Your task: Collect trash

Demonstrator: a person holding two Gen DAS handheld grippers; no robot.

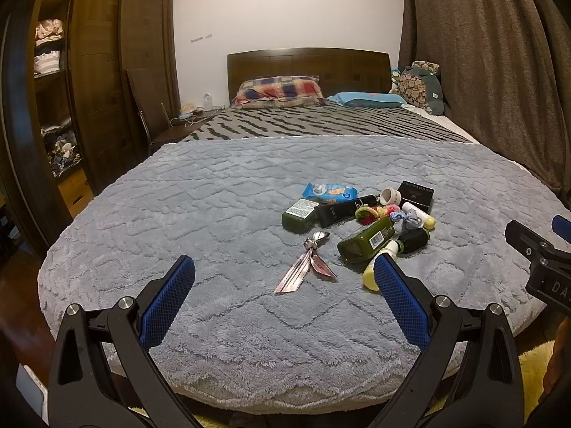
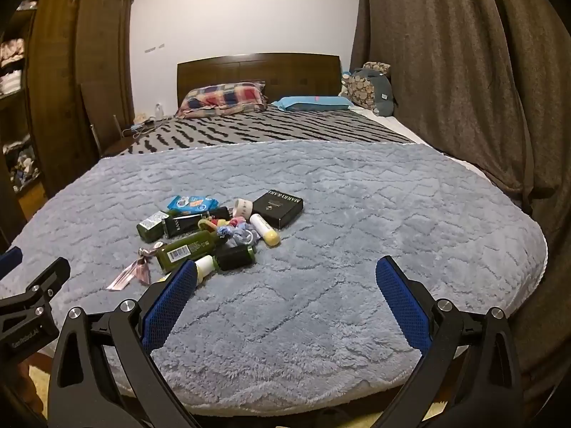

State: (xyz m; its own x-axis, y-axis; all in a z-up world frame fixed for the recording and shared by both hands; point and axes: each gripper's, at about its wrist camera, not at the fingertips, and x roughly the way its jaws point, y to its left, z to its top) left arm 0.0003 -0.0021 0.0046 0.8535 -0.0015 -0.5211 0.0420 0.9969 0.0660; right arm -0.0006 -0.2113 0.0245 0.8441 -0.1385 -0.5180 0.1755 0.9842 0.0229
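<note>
Just glossy bottles (image 1: 365, 240) on plush blanket (image 1: 214, 214)

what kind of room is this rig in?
A home bedroom, most likely: a bed with a wooden headboard and plaid pillow, an open wardrobe stacked with clothes, and heavy brown curtains alongside the bed.

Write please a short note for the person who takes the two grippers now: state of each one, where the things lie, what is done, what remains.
Left hand-held gripper: open, empty, above the near blanket.
Right hand-held gripper: open, empty, beside the left one.
Things: one pile on the blanket, ahead and between the grippers: green bottles, black tube, blue packet, black box, hair ties, white and yellow tubes. A ribbon lies nearest the left gripper.
Done: nothing is lifted yet.
Left: all of it. No bin is in view.
</note>
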